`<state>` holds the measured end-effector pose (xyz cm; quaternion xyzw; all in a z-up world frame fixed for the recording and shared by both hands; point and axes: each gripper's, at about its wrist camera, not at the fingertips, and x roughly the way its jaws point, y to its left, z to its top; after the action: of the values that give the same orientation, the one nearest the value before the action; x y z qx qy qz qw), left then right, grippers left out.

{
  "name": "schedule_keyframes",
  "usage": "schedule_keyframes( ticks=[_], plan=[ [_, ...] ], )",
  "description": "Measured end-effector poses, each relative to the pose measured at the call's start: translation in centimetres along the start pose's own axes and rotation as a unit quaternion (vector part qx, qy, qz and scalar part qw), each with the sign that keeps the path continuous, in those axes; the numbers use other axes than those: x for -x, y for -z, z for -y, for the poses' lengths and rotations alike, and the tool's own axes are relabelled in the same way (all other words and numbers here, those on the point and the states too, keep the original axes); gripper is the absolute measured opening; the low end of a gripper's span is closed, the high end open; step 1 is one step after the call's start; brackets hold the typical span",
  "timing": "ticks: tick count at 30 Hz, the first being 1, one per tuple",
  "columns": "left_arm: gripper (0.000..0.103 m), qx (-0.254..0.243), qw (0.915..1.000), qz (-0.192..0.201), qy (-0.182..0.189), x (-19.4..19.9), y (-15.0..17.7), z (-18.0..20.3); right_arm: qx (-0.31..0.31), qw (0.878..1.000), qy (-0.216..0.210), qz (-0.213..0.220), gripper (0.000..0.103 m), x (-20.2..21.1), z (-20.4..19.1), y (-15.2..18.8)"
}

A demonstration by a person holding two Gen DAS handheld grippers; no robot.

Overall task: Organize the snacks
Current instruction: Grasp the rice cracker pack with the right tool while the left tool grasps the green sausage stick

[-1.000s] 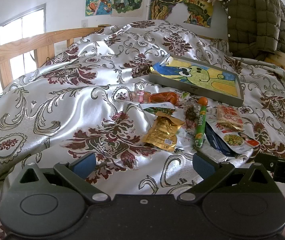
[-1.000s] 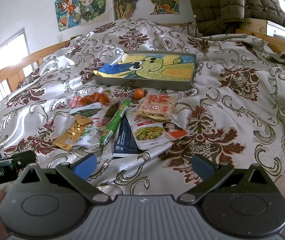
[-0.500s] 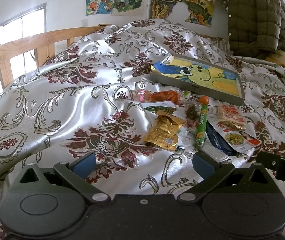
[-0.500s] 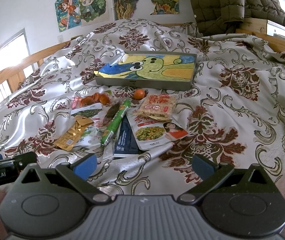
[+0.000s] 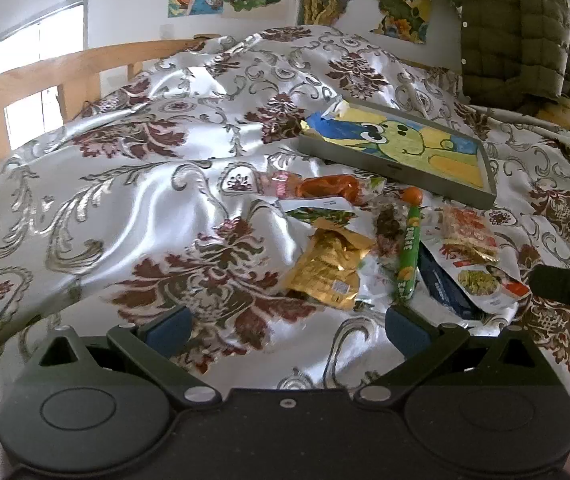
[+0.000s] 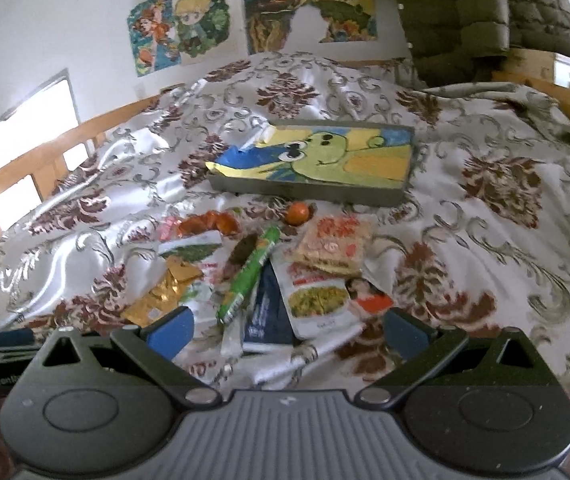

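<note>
A pile of snacks lies on the patterned bedspread [image 5: 133, 208]: a gold packet [image 5: 327, 268], a green tube [image 5: 408, 256], an orange ball [image 5: 412, 196], an orange-filled bag [image 5: 329, 188], a cracker pack [image 5: 469, 232] and a dark blue pack [image 5: 443, 286]. Behind them sits a grey tray [image 5: 401, 170] lined with a green cartoon picture. My left gripper [image 5: 287, 326] is open and empty, short of the gold packet. My right gripper [image 6: 287, 330] is open and empty, just short of the green tube [image 6: 251, 274] and blue pack [image 6: 267, 312]. The tray [image 6: 309, 190] shows there too.
A wooden bed rail [image 5: 25, 92] runs along the left. An olive puffer jacket [image 5: 525, 36] hangs at the back right. Posters [image 6: 181, 28] cover the wall. The right gripper's body [image 5: 569, 290] shows at the left view's right edge.
The right gripper has moved forward and lower toward the snack pile, which now looks larger. The left gripper has shifted only slightly. Both stay open.
</note>
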<state>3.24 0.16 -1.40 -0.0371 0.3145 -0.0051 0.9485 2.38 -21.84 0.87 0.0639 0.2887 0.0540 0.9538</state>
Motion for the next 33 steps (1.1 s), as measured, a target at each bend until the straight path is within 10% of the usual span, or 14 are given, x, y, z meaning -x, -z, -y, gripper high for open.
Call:
schedule_keyframes(
  ticks=[33],
  plan=[
    [0.102,-0.103,0.9768,-0.029,0.185,-13.2,-5.5,10.9,-0.093,0.977,-0.143,-0.131,0.098,-15.9,12.2,-8.1]
  ],
)
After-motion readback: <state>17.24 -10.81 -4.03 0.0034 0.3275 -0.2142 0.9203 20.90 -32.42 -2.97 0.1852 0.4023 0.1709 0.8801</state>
